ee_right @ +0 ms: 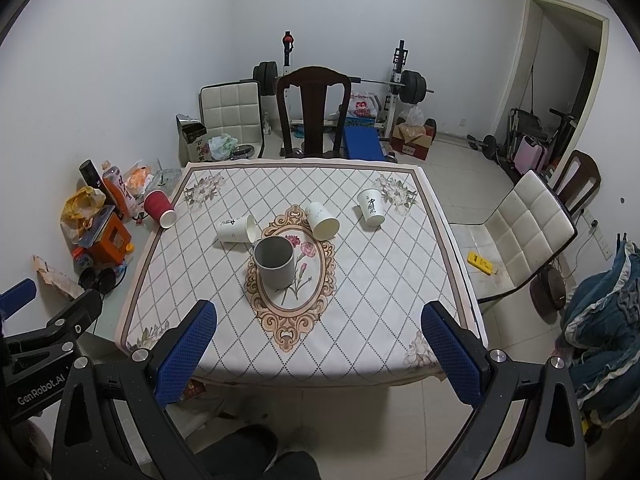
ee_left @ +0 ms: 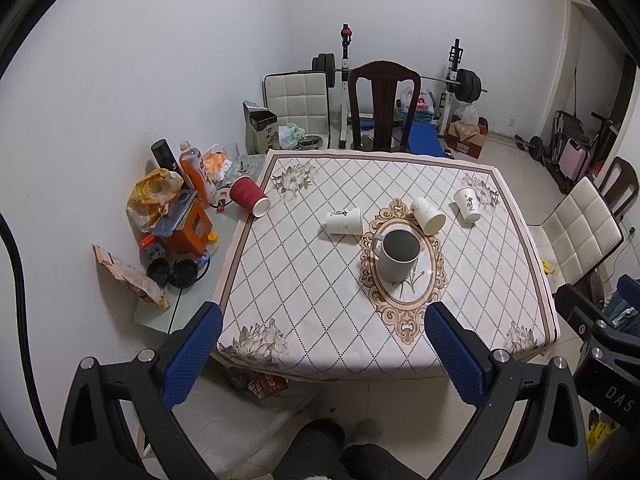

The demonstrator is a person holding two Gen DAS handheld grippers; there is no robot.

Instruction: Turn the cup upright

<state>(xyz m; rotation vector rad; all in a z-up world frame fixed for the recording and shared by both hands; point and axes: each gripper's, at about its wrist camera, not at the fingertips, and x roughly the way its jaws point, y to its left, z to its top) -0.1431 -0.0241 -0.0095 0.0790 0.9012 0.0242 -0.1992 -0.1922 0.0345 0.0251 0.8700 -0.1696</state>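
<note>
Grey mug (ee_left: 395,255) upright | handle hidden in right view | red cup (ee_left: 249,196) tipped

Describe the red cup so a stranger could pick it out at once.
Start at the table under the diamond-patterned cloth, then go to its far left edge beside the clutter against the wall. The red cup lies there on its side, mouth toward the camera. It is ribbed and red; the three other tipped cups are white.

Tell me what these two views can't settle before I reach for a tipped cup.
- Grey mug: its handle shows in the left view only; the mug body hides it in the right.
- Red cup: whether it rests on the tablecloth or the side surface is unclear.
- White cups: printing too small to read.
- Under the table: hidden by the cloth.
</note>
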